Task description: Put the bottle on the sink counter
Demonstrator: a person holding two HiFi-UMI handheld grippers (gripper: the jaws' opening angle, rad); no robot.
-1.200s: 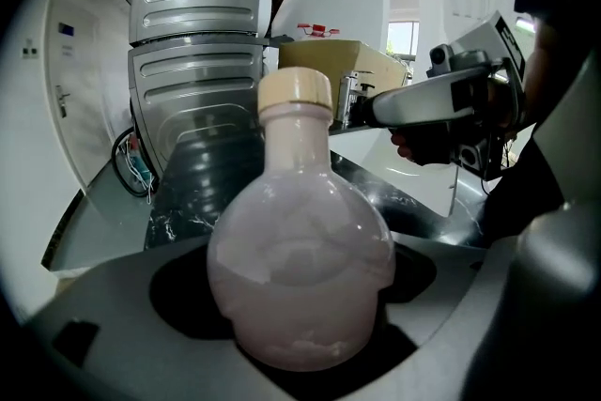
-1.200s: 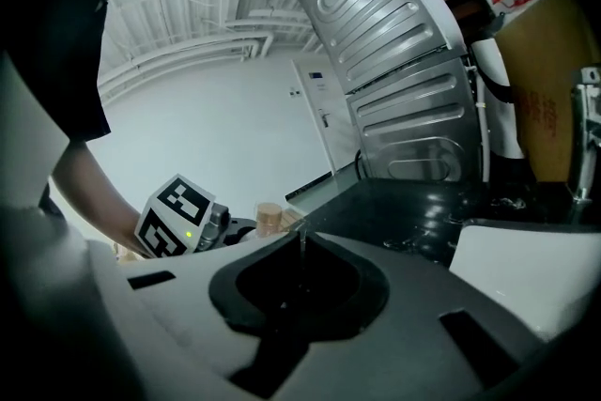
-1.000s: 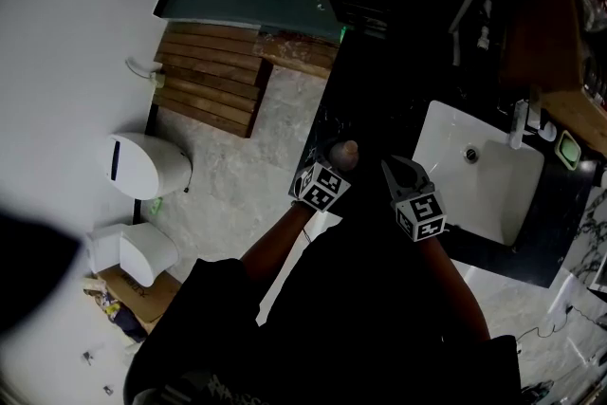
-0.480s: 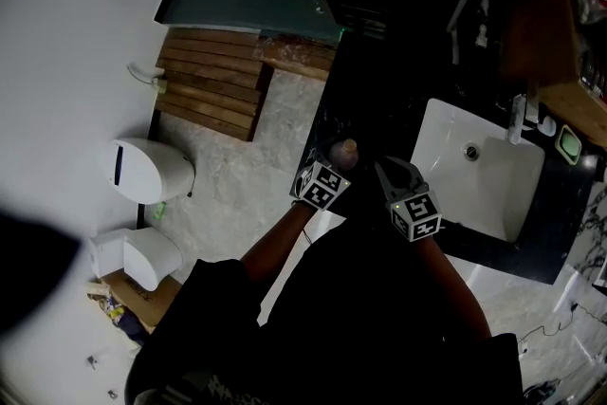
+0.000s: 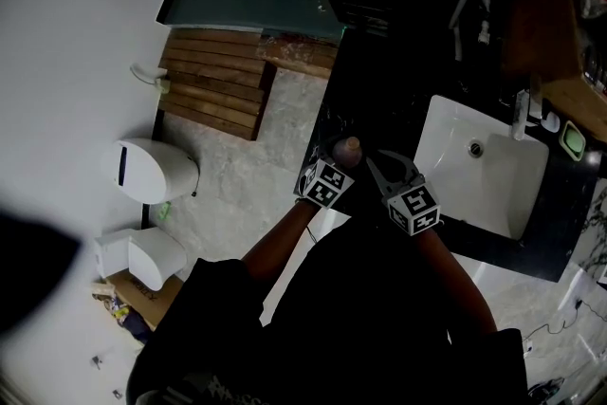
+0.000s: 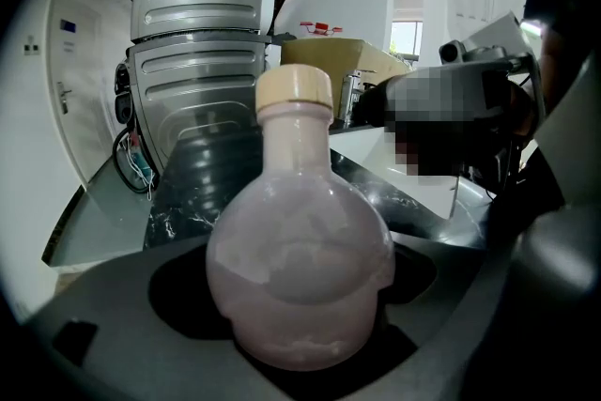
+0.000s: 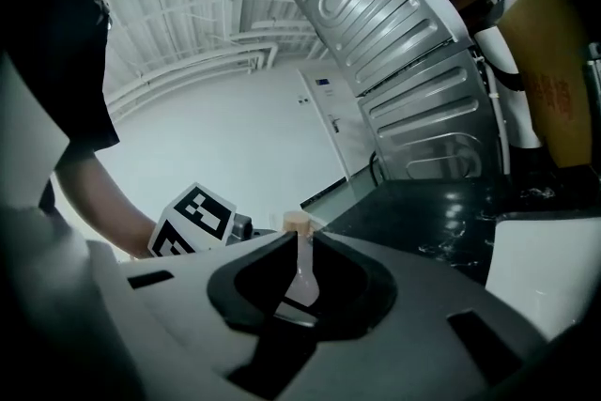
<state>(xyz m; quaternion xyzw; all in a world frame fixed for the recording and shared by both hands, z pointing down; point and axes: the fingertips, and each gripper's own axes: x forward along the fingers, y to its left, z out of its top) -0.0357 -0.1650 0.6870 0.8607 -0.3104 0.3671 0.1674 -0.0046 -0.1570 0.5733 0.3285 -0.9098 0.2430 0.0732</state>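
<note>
A round pale pink bottle [image 6: 299,268] with a cream cap stands upright between the jaws of my left gripper [image 6: 300,338], which is shut on its belly. In the head view only the bottle's cap [image 5: 348,147] shows. It sits ahead of the left gripper [image 5: 340,160], over the dark sink counter [image 5: 379,100] to the left of the basin. I cannot tell whether the bottle's base touches the counter. My right gripper [image 5: 379,168] hangs just to the right, shut and empty. Through the slit of the right gripper [image 7: 299,238] I see the bottle [image 7: 302,275] beyond.
A white sink basin [image 5: 484,171] with a tap [image 5: 520,117] lies right of the grippers, with a green dish [image 5: 573,141] beyond. A ribbed metal appliance [image 6: 197,61] and a cardboard box [image 6: 362,61] stand behind the counter. On the floor are wooden slats [image 5: 213,82] and a white bin [image 5: 152,171].
The right gripper has drifted slightly left and up, closer to the left gripper. The left gripper with the bottle has barely moved.
</note>
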